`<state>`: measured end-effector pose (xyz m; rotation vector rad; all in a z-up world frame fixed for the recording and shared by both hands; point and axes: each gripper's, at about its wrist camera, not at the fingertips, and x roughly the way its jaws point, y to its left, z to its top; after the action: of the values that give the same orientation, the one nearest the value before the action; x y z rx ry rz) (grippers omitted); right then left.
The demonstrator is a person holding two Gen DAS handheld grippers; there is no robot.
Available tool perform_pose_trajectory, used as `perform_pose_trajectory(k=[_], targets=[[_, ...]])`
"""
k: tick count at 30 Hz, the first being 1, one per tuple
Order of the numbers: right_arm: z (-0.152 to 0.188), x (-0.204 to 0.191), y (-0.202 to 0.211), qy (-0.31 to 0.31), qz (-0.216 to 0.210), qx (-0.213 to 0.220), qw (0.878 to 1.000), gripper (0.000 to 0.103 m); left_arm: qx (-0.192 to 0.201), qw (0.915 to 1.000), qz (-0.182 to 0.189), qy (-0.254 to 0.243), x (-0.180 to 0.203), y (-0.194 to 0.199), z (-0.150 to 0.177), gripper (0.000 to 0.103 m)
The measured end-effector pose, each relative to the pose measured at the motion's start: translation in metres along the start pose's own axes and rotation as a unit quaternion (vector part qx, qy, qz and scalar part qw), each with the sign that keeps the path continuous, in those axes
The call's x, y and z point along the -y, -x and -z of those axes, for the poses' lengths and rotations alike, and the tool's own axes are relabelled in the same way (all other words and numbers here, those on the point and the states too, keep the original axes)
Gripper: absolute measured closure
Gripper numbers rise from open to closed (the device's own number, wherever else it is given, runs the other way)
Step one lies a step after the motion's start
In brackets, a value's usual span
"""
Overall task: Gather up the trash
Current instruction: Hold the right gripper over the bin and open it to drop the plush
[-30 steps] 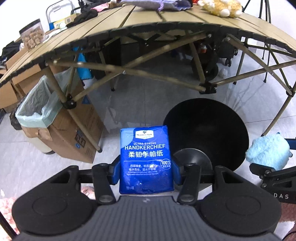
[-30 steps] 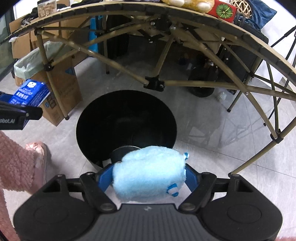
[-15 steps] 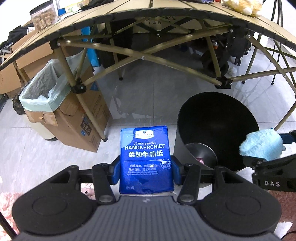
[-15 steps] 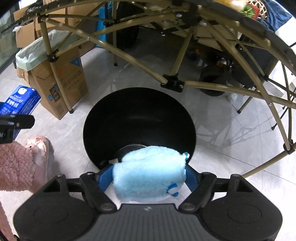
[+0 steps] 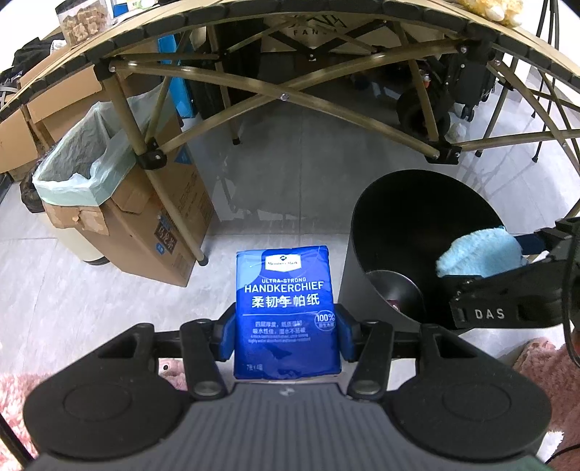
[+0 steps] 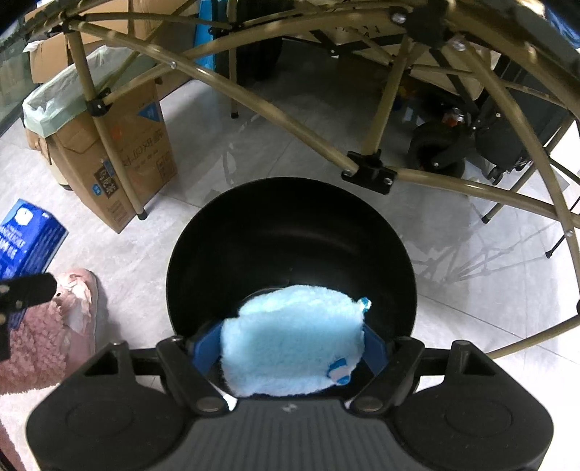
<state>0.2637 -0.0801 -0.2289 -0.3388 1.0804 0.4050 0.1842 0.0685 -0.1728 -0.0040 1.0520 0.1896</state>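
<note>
The right gripper (image 6: 291,349) has its fingers closed on a fluffy light-blue plush (image 6: 290,340), which sits low in the centre of the right wrist view, directly over the mouth of the black bin (image 6: 290,232). In the left wrist view the same plush (image 5: 478,255) shows at the right edge, above the bin's (image 5: 409,224) opening. The step in hand looks like the drop: best to part the fingers only while the plush is well inside the rim (it is soft and may cling to a pad), then lift straight up so nothing snags.

The left gripper (image 5: 286,337) holds a blue handkerchief pack (image 5: 284,311) upright between its fingers, at the lower centre of its view and just left of the bin wall. That pack should wait its turn, then swing right over the opening without clipping the other gripper. Something small already lies at the bin's bottom; what it is cannot be told. A lined cardboard box (image 5: 108,203) stands at the left under the folding desk (image 5: 290,21).
</note>
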Motion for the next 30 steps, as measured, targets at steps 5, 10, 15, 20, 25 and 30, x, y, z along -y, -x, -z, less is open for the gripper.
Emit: perform_pose_trajectory(k=[5,10,15,20,25,30], targets=[[-0.006,-0.004,-0.009,0.005,0.002,-0.008,1.0,0.025,-0.012,0.9999,-0.01,0.004,-0.003,-0.005,0.0,0.05],[-0.01,-0.004,-0.018,0.001,0.001,-0.015,1.0,0.025,-0.026,0.9995,-0.015,0.006,-0.004,-0.011,-0.001,0.05],[-0.013,-0.002,-0.022,-0.001,-0.002,-0.015,1.0,0.025,-0.032,0.9994,-0.015,0.006,-0.005,-0.014,0.0,0.05],[-0.014,-0.002,-0.024,-0.002,0.003,-0.013,1.0,0.014,-0.034,0.9993,-0.015,0.005,-0.004,-0.015,0.001,0.05],[-0.015,0.002,-0.022,-0.012,0.013,-0.003,1.0,0.0,-0.034,0.9993,-0.016,0.003,-0.003,-0.016,0.001,0.05],[-0.013,0.004,-0.025,-0.013,0.015,-0.014,1.0,0.0,-0.035,0.9992,-0.017,0.001,-0.003,-0.016,0.001,0.05]])
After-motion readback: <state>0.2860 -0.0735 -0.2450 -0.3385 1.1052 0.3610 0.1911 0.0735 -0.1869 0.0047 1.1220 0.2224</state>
